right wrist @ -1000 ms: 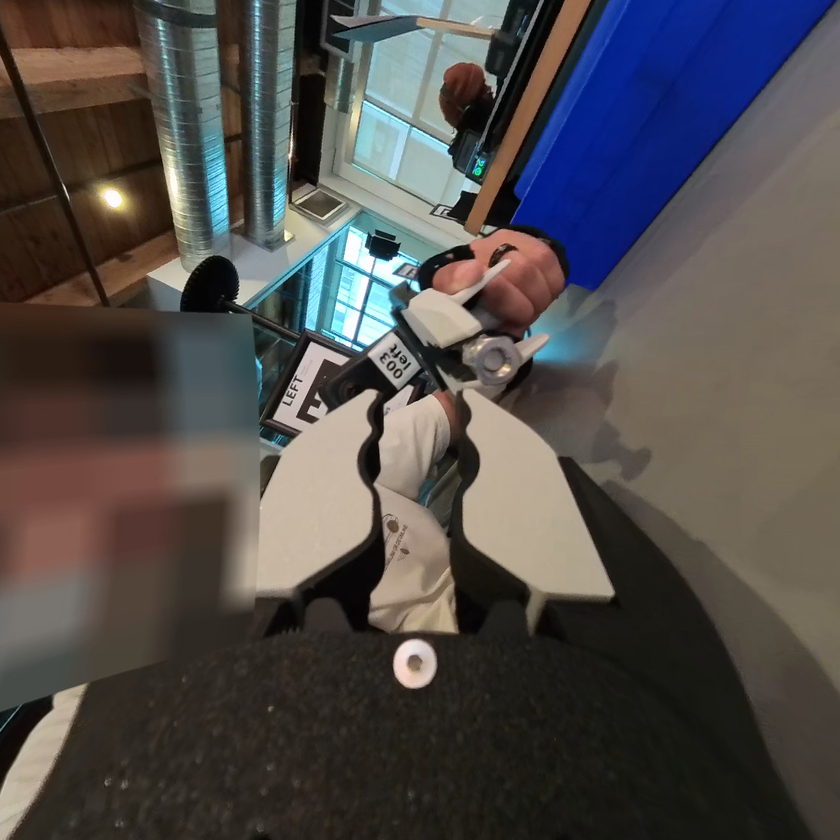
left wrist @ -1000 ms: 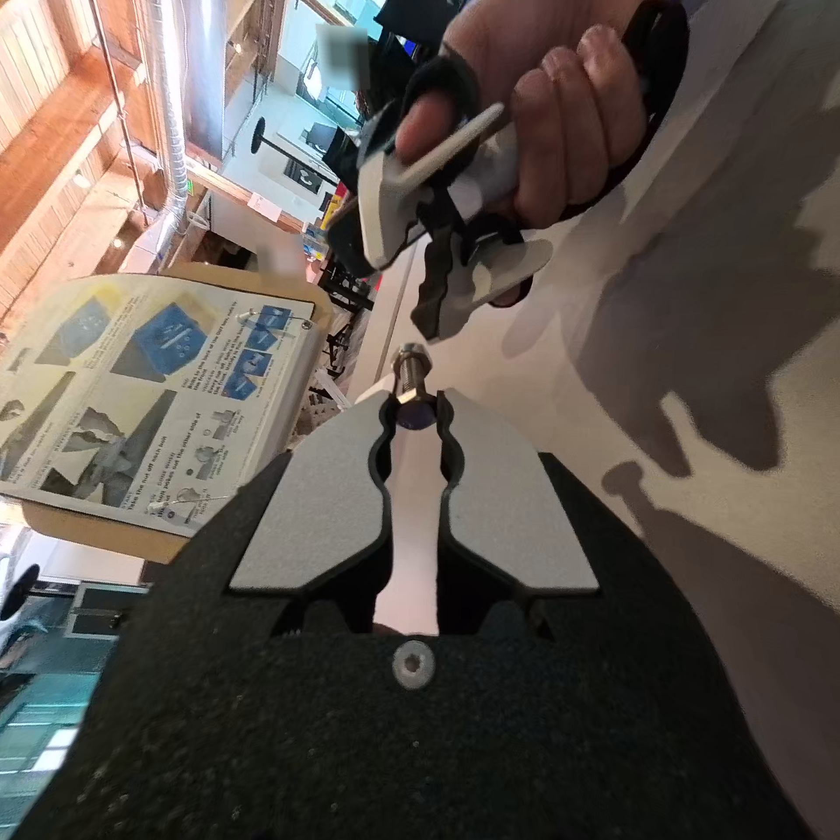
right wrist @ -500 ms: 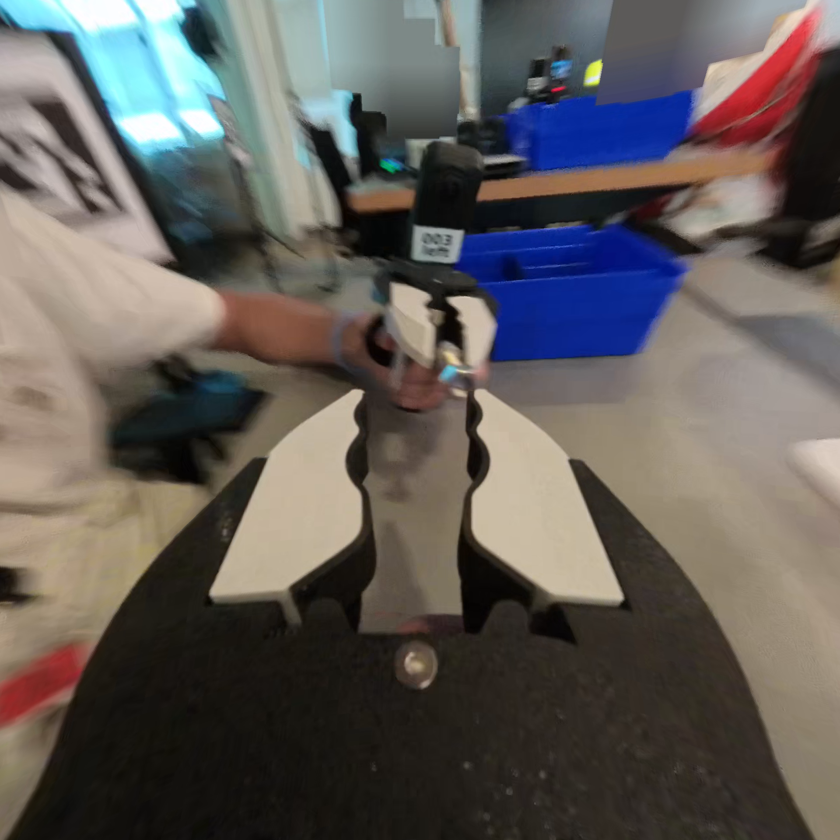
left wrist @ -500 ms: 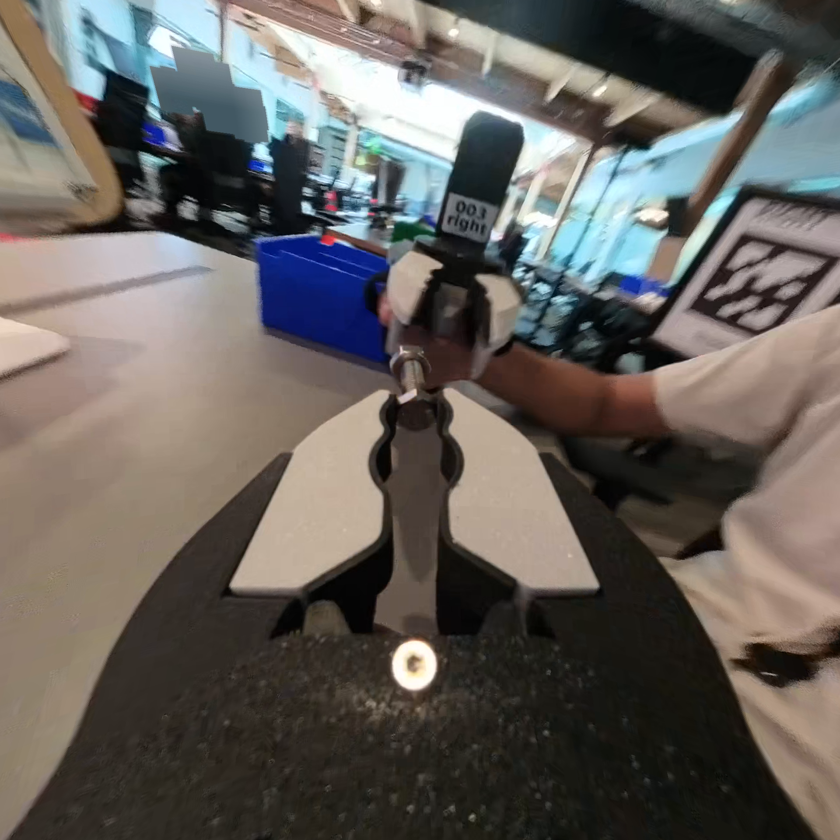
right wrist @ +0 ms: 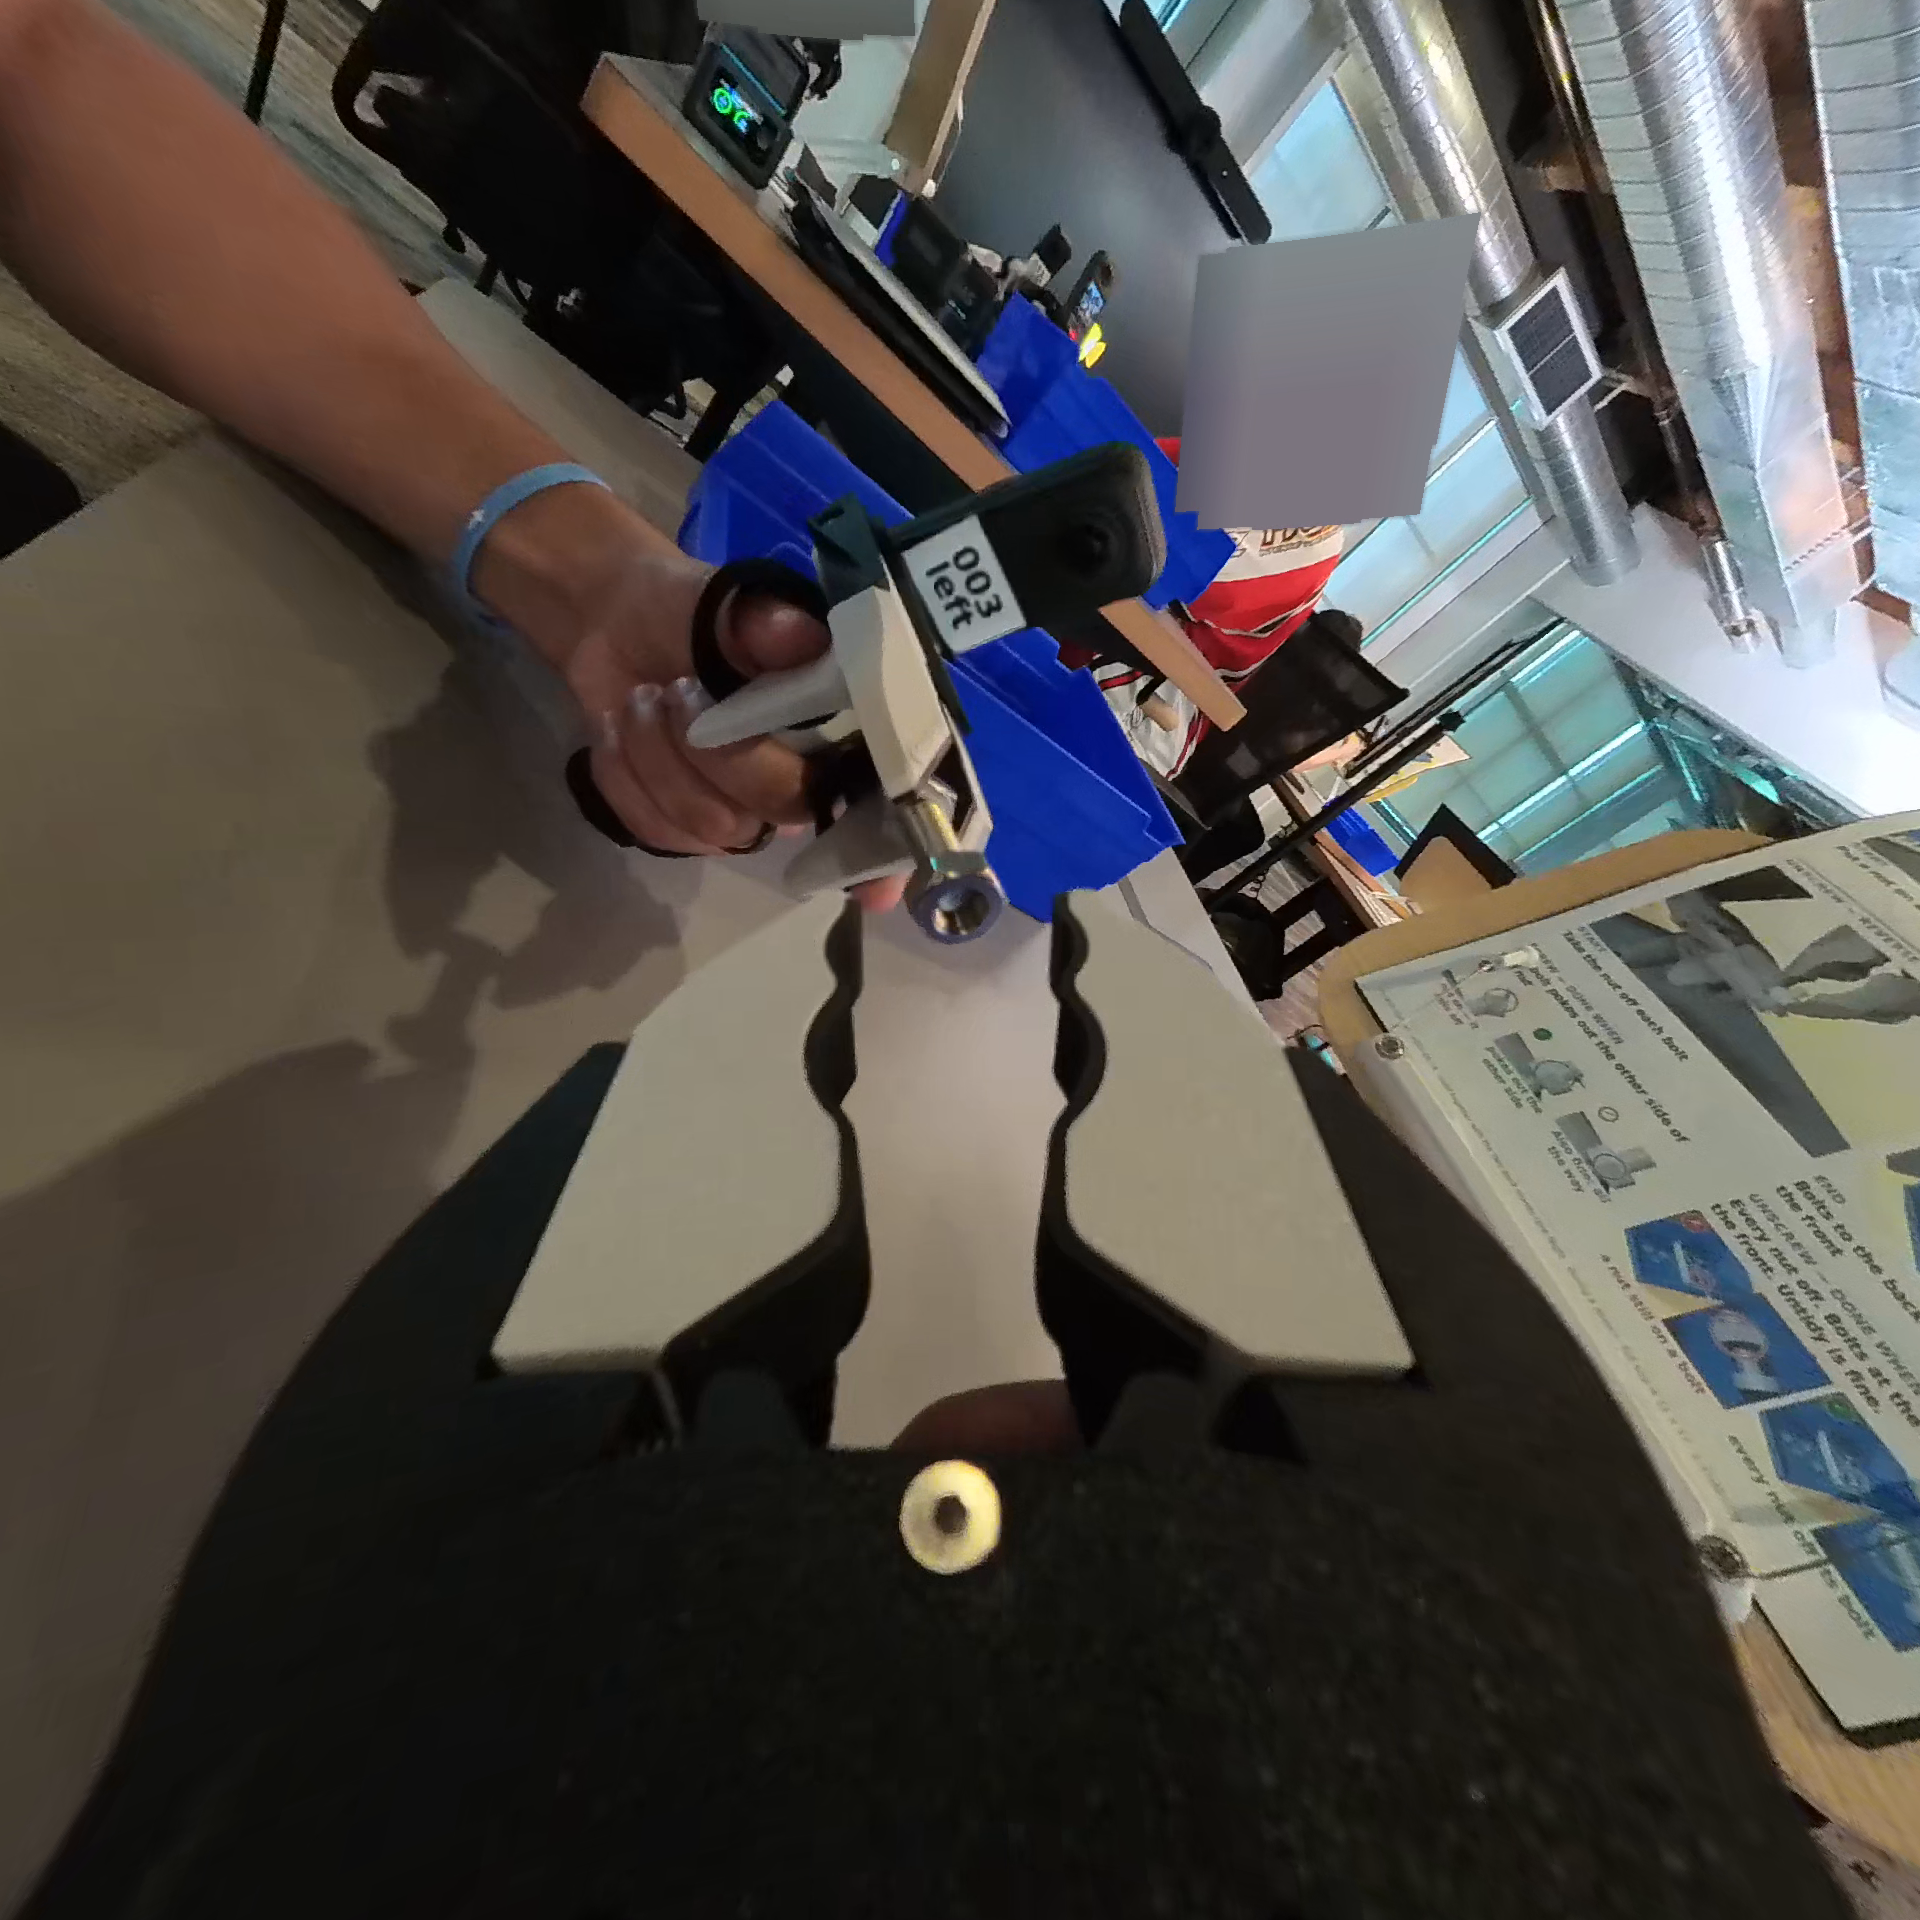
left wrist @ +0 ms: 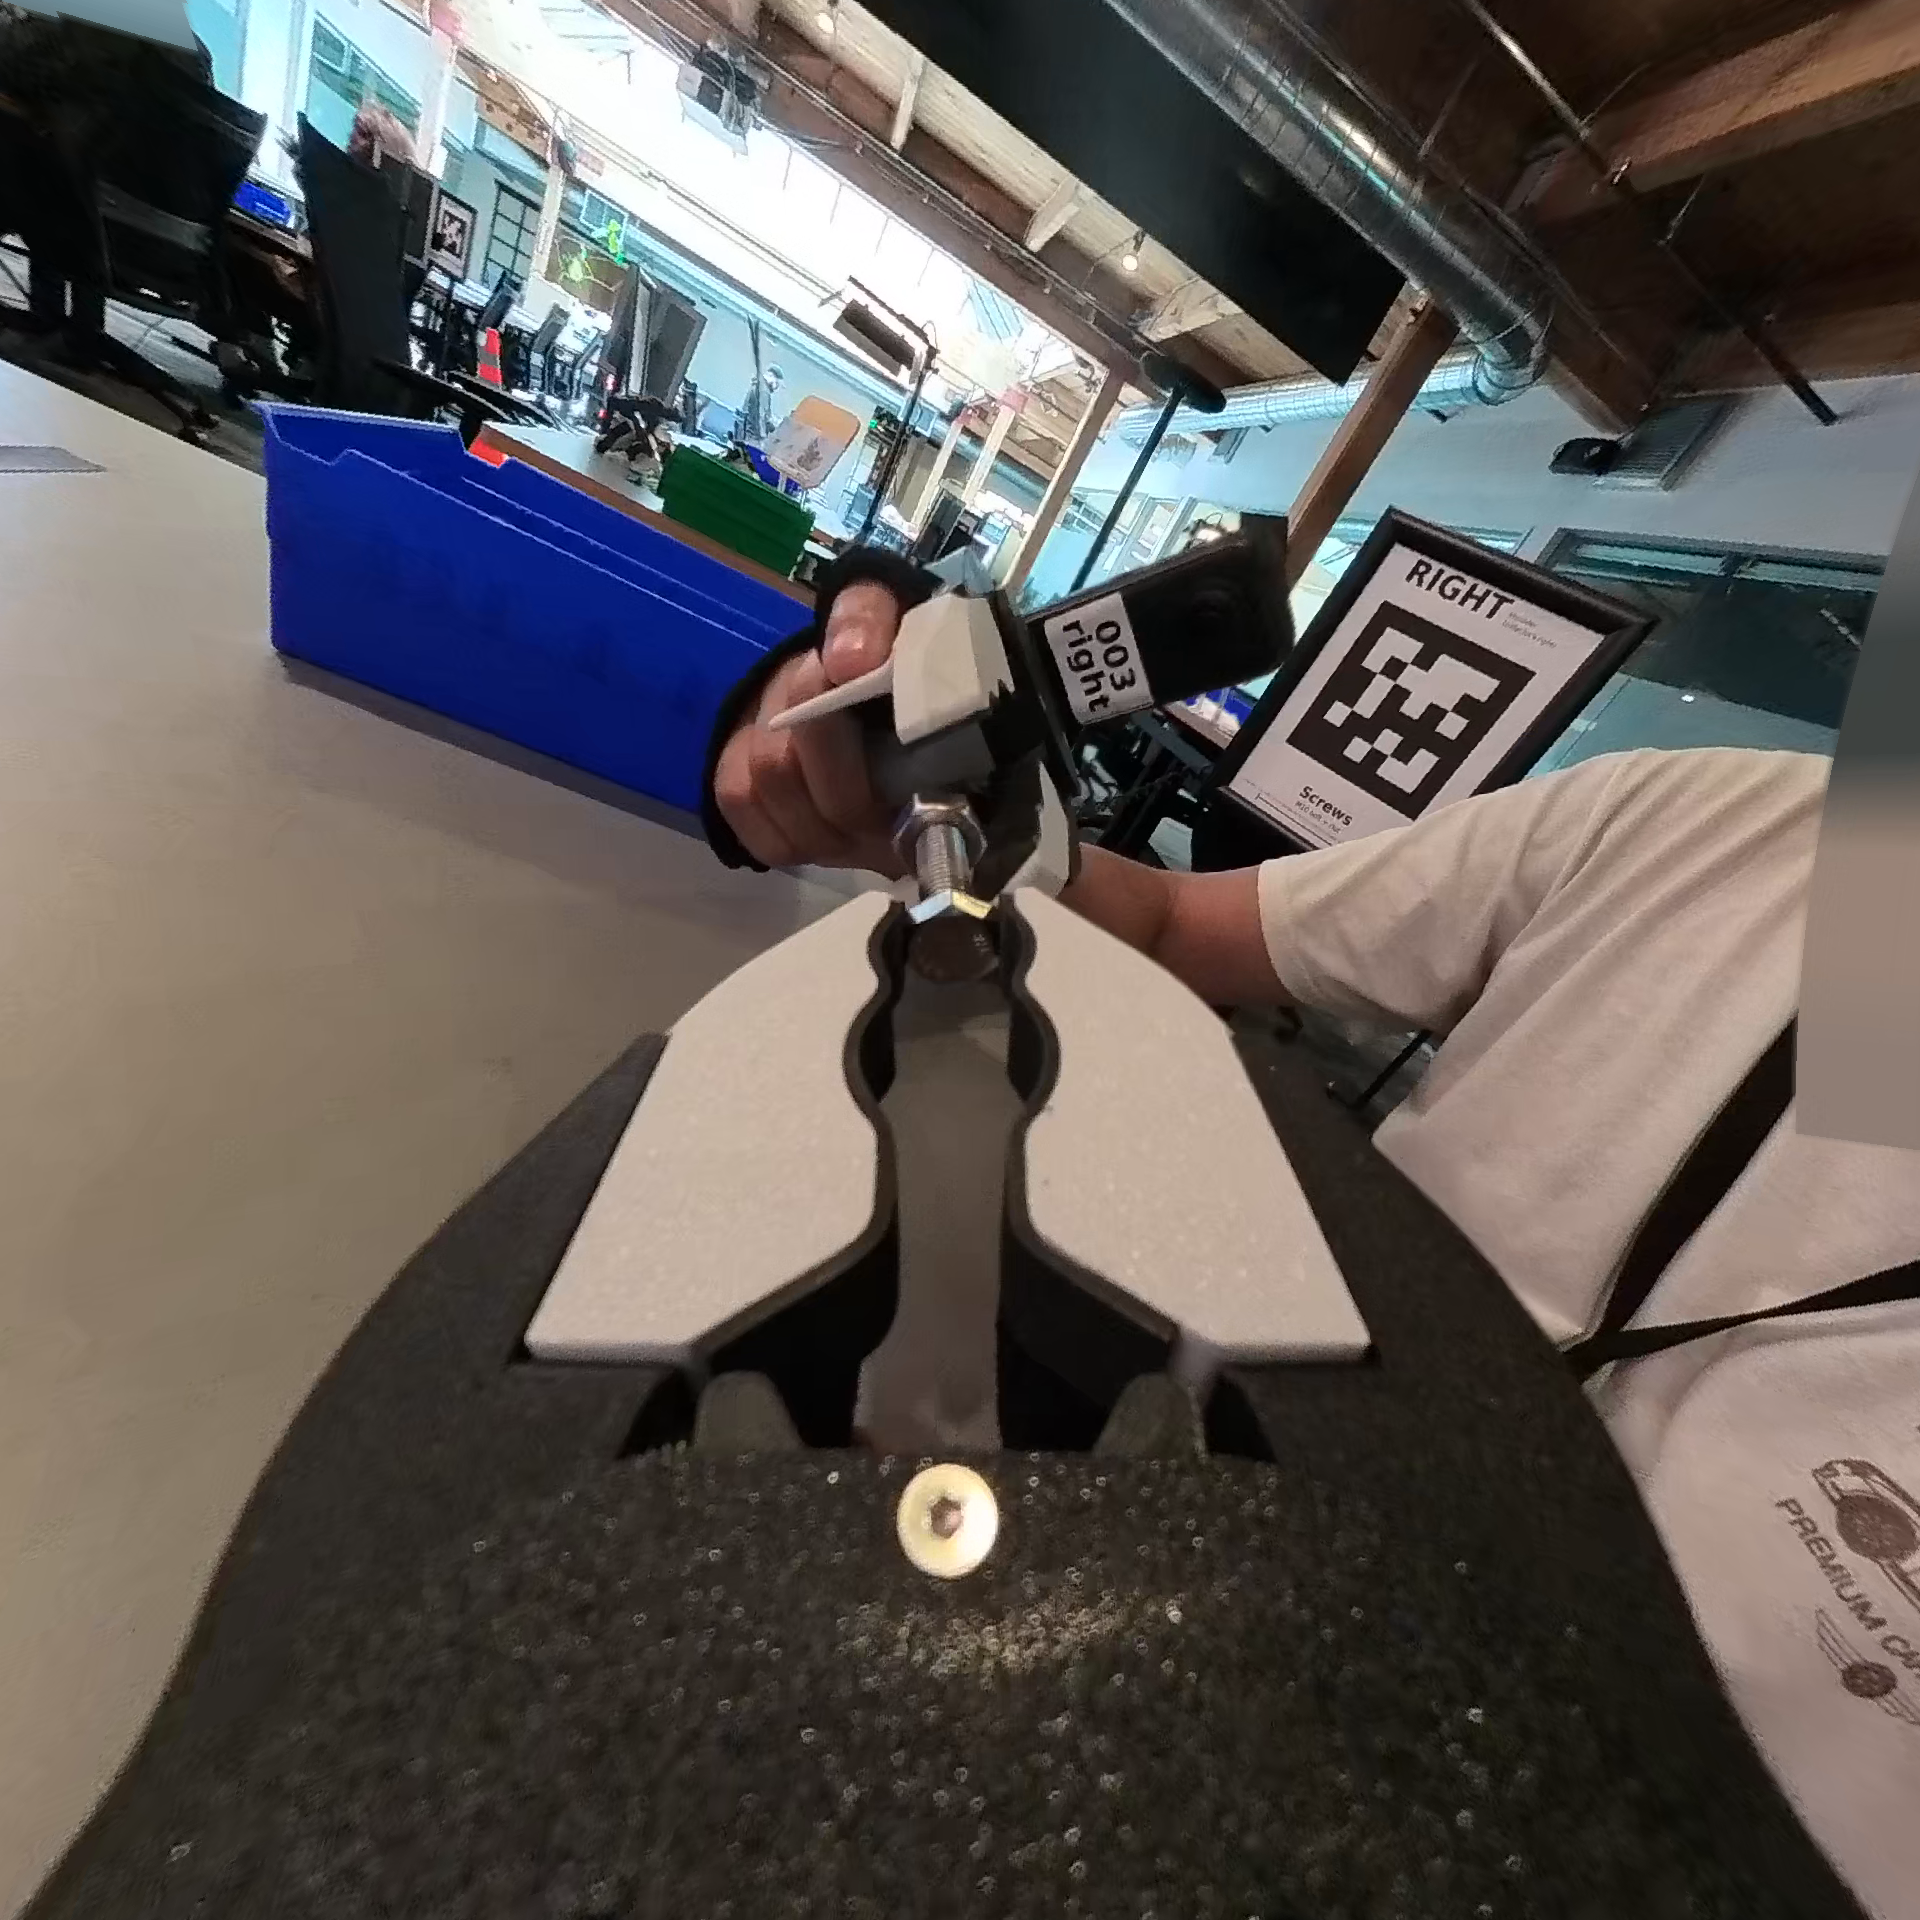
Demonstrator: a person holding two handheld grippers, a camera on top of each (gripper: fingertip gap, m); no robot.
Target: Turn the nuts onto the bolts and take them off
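Nut [left wrist: 937,828] now farther down bolt [left wrist: 943,871]

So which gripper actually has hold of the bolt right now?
The left gripper: it is shut on the bolt, at its head. The right gripper is open, its tips beside the nut, not clamping it.

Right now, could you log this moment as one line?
left gripper: shut on bolt | nut: on bolt | right gripper: open, at nut
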